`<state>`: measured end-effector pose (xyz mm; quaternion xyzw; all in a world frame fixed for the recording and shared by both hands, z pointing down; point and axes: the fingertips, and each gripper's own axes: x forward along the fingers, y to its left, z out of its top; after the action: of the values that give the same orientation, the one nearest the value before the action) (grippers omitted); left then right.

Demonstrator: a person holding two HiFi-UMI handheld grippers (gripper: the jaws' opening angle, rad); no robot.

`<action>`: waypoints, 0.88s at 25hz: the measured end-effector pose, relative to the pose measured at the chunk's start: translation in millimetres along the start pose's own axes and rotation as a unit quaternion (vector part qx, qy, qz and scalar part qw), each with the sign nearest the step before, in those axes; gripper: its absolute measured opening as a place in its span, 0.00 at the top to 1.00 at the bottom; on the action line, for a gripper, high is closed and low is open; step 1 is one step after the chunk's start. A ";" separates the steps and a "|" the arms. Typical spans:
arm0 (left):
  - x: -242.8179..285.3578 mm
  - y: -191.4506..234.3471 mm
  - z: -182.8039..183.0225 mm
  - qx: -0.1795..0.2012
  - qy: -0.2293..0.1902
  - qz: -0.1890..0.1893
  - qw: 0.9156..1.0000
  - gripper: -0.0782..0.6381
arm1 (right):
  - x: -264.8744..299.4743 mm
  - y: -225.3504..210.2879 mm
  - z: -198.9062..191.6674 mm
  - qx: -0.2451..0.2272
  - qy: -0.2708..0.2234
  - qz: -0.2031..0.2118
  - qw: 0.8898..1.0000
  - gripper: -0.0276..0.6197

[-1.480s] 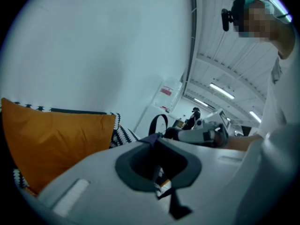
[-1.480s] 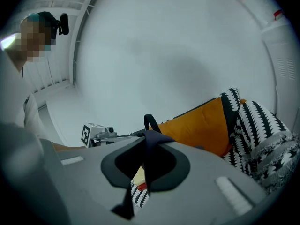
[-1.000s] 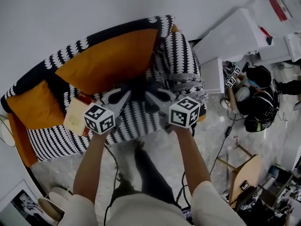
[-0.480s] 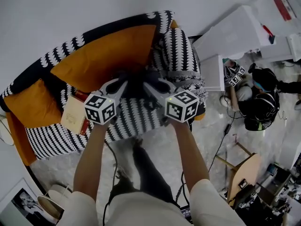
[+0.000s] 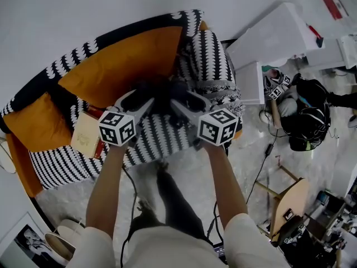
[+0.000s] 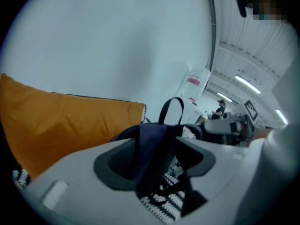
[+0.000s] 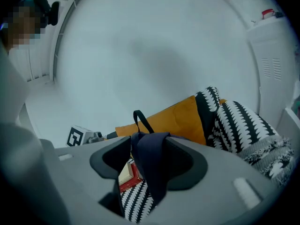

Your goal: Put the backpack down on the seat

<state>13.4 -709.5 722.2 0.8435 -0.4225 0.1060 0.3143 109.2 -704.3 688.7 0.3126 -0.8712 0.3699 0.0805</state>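
A dark navy backpack (image 5: 163,94) rests on the black-and-white seat (image 5: 156,141) of the sofa, against the orange back cushion (image 5: 122,66). My left gripper (image 5: 142,97) reaches it from the left and my right gripper (image 5: 182,100) from the right. Both pairs of jaws have just been opening. In the left gripper view a navy strap (image 6: 152,144) hangs loosely between the spread jaws of the left gripper (image 6: 157,161). In the right gripper view another navy strap (image 7: 151,165) lies slack between the wide jaws of the right gripper (image 7: 149,163). A thin black carry loop (image 6: 169,109) stands up behind.
A tan and red book (image 5: 87,136) lies on the seat to the left. A patterned cushion (image 5: 215,66) fills the sofa's right end. A white cabinet (image 5: 268,43), a seated person (image 5: 301,116) and a wooden stool (image 5: 290,202) stand to the right. Cables trail on the floor.
Both grippers have sunk a little toward the seat with the backpack, and their jaws have spread apart off the straps.
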 end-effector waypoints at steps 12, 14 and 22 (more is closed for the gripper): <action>-28.4 0.6 5.2 0.012 -0.018 0.024 0.999 0.47 | -17.5 10.7 -1.4 0.012 -0.024 -0.028 0.999 0.59; -34.1 -5.9 6.3 0.017 -0.023 0.018 0.999 0.50 | -21.4 17.6 -2.3 0.004 -0.021 -0.030 0.999 0.60; -76.0 -34.9 14.4 0.041 -0.046 -0.008 0.998 0.63 | -48.0 59.9 -6.6 -0.072 -0.005 -0.059 0.996 0.74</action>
<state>-7.8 -653.8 661.8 0.8632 -0.4247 0.0824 0.2603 110.5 -644.7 640.0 0.3586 -0.8760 0.2993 0.1203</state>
